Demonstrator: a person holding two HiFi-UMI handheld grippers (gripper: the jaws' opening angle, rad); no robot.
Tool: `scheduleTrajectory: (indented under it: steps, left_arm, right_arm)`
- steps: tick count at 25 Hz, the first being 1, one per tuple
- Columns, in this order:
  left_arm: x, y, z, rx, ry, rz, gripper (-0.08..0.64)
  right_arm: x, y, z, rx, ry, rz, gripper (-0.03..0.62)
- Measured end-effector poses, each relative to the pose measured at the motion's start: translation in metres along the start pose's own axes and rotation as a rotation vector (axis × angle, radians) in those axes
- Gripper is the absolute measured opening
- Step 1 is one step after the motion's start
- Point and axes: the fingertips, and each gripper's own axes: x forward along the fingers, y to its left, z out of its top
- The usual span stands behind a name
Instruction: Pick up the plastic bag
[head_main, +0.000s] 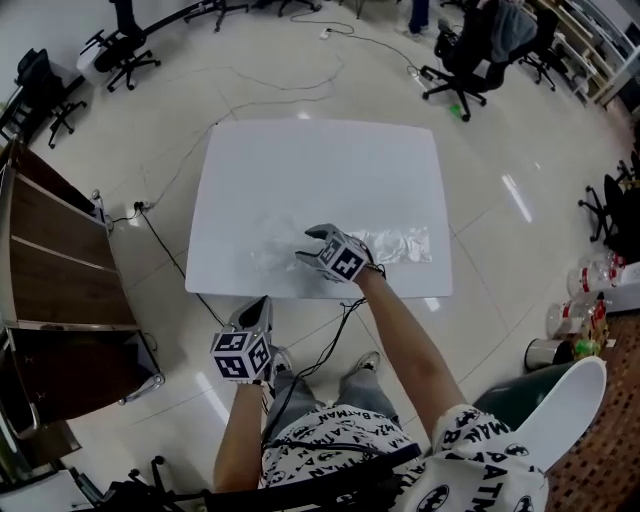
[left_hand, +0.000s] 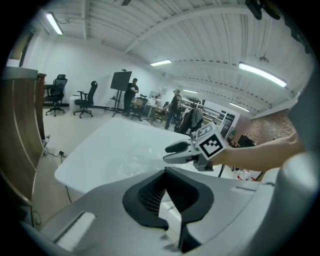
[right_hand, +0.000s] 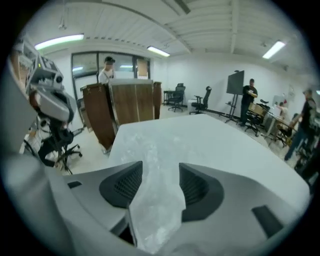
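White table (head_main: 320, 160): plastic bag (head_main: 405, 245) lengthwise along near edge; right tongs (head_main: 306, 246) wide astride it; left tongs (head_main: 262, 303) closed.

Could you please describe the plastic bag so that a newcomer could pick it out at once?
Start at the white table in the middle of the floor and go to its edge nearest the person. There, at the right gripper, lies the plastic bag: the only thing on the tabletop, a clear, crinkled, shiny film against flat white.

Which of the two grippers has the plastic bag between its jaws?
The right gripper: its open jaws straddle the plastic bag; the left gripper hangs short of the table.
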Motion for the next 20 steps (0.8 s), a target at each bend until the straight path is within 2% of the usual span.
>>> scheduleTrajectory:
  steps: [3, 4, 5, 8, 10, 11, 13, 16, 20]
  left_arm:
    - [0.032, 0.000, 0.008, 0.027, -0.006, -0.037, 0.002]
    - [0.047, 0.000, 0.010, 0.036, -0.004, -0.044, 0.003]
    - [0.064, 0.002, 0.012, 0.039, 0.002, -0.048, 0.002]
    - [0.111, 0.007, 0.021, -0.005, 0.010, -0.065, 0.003]
    - [0.138, 0.012, 0.024, -0.007, 0.029, -0.064, 0.002]
    - [0.151, 0.018, 0.022, 0.007, 0.049, -0.050, 0.002]
    - [0.171, 0.031, 0.013, 0.028, 0.092, -0.023, 0.002]
    - [0.191, 0.041, -0.009, 0.065, 0.176, -0.005, 0.002]
    - [0.200, 0.058, -0.025, 0.100, 0.254, 0.059, 0.002]
  right_arm:
    - [-0.048, -0.029, -0.023, 0.193, -0.089, -0.110, 0.228]
    - [-0.068, -0.040, -0.044, 0.257, -0.084, -0.163, 0.074]
    - [-0.086, -0.051, -0.070, 0.317, -0.062, -0.217, 0.008]
    - [-0.136, -0.083, -0.149, 0.482, 0.030, -0.404, 0.009]
    - [-0.164, -0.105, -0.188, 0.577, 0.063, -0.524, 0.009]
    - [-0.172, -0.115, -0.200, 0.601, 0.078, -0.564, 0.009]
    - [-0.177, -0.124, -0.217, 0.576, 0.122, -0.596, 0.009]
    - [-0.172, -0.119, -0.237, 0.508, 0.197, -0.544, 0.009]
    - [-0.173, -0.111, -0.250, 0.515, 0.216, -0.529, 0.011]
